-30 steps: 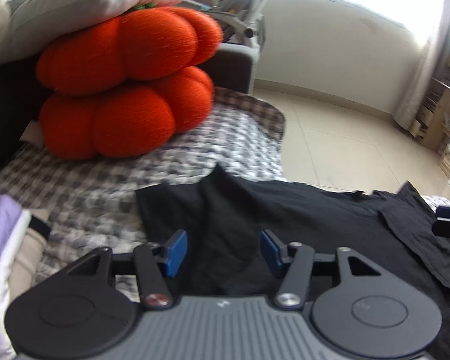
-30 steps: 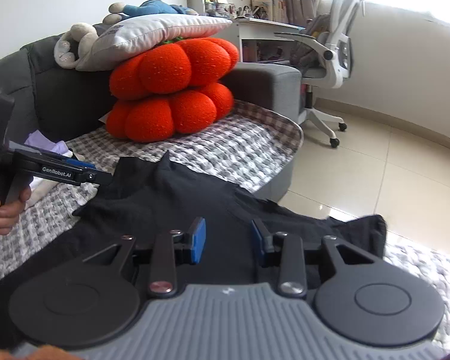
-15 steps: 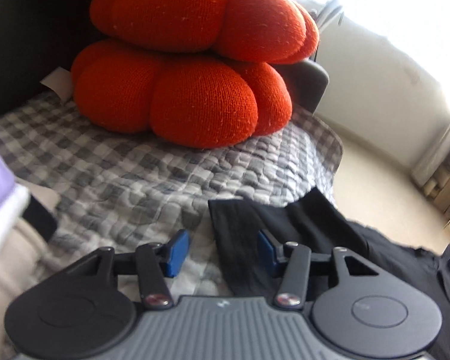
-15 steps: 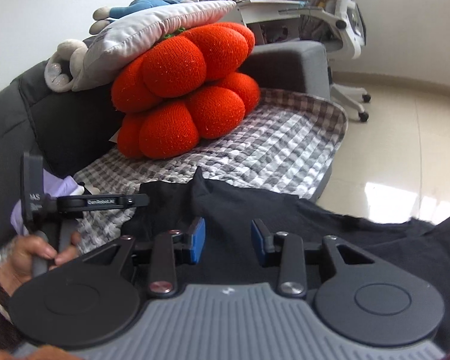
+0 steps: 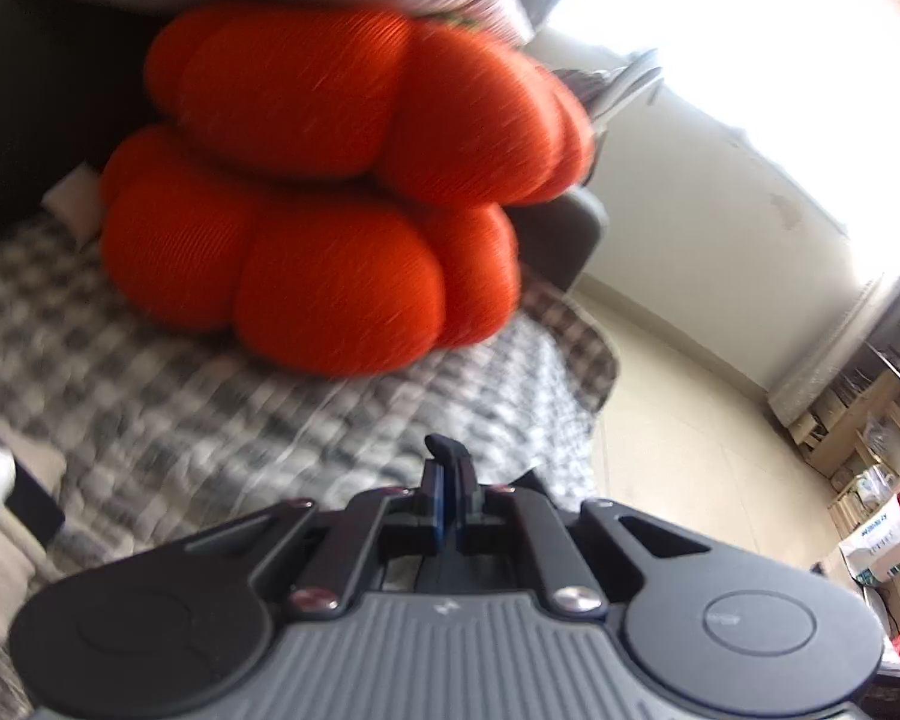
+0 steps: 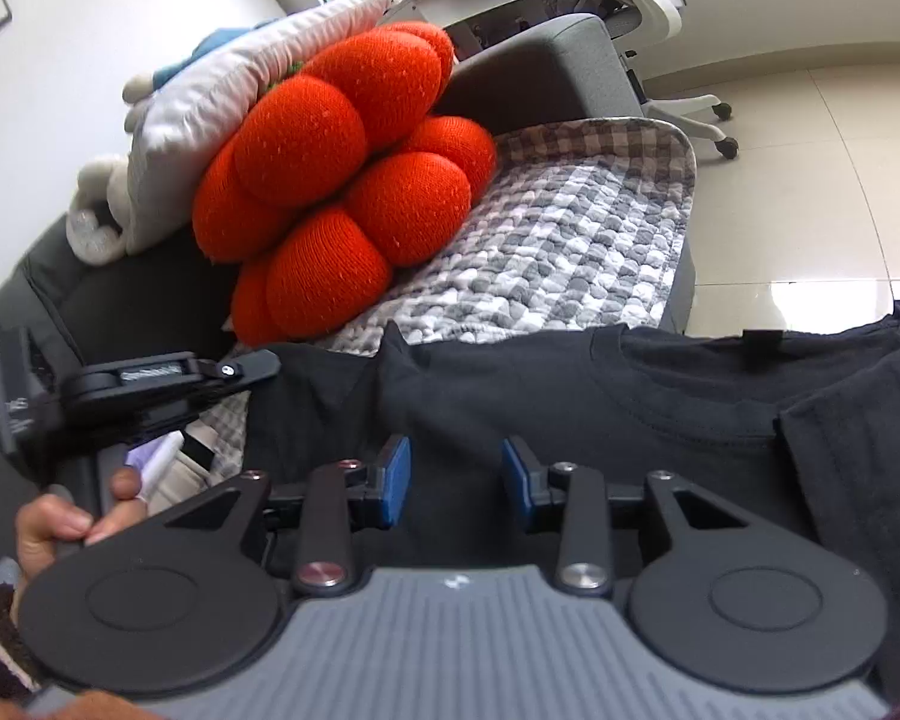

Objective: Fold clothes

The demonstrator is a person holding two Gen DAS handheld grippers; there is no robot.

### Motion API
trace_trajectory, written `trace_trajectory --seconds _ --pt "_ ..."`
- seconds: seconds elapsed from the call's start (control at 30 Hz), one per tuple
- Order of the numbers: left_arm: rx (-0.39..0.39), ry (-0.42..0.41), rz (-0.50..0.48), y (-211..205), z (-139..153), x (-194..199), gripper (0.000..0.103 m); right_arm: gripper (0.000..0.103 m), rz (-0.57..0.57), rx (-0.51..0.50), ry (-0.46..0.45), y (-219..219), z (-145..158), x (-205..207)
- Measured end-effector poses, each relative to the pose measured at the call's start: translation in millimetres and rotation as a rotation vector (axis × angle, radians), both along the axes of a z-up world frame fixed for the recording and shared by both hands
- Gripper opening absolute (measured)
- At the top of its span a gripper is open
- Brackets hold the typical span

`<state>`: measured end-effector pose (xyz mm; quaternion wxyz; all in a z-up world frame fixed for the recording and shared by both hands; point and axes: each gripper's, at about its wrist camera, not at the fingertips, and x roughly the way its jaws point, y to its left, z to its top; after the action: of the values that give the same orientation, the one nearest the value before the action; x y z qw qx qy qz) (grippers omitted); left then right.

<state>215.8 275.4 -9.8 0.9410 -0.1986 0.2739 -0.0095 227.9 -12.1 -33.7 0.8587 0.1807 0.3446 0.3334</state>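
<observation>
Black T-shirt [image 6: 570,396] lay spread on the sofa, one corner pinched by the left gripper [image 5: 447,495].

It lay flat with its collar showing, on the grey checked blanket [image 6: 570,228], near the big orange cushion [image 6: 342,192]. A moment before, the left gripper's jaws were spread wide over the shirt's edge; now they were pressed together on a small bit of black cloth at that corner. The right gripper [image 6: 456,480] had its jaws spread apart just above the middle of the shirt, holding nothing. A hand [image 6: 72,528] held the left tool beside the shirt. With one corner now gripped, I think a fold could be pulled across, but the shirt looked mostly unfolded.
</observation>
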Motion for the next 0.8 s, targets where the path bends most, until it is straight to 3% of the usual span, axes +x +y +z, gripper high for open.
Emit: trace_trajectory --seconds 0.23,0.8 --pt "0.034 0.057 -0.068 -42 35 3 0.003 0.039 -0.03 0.074 0.022 -15 -2 4" --pt "0.031 0.187 -0.272 -140 35 30 0.003 0.039 -0.154 0.221 0.122 -51 -12 17"
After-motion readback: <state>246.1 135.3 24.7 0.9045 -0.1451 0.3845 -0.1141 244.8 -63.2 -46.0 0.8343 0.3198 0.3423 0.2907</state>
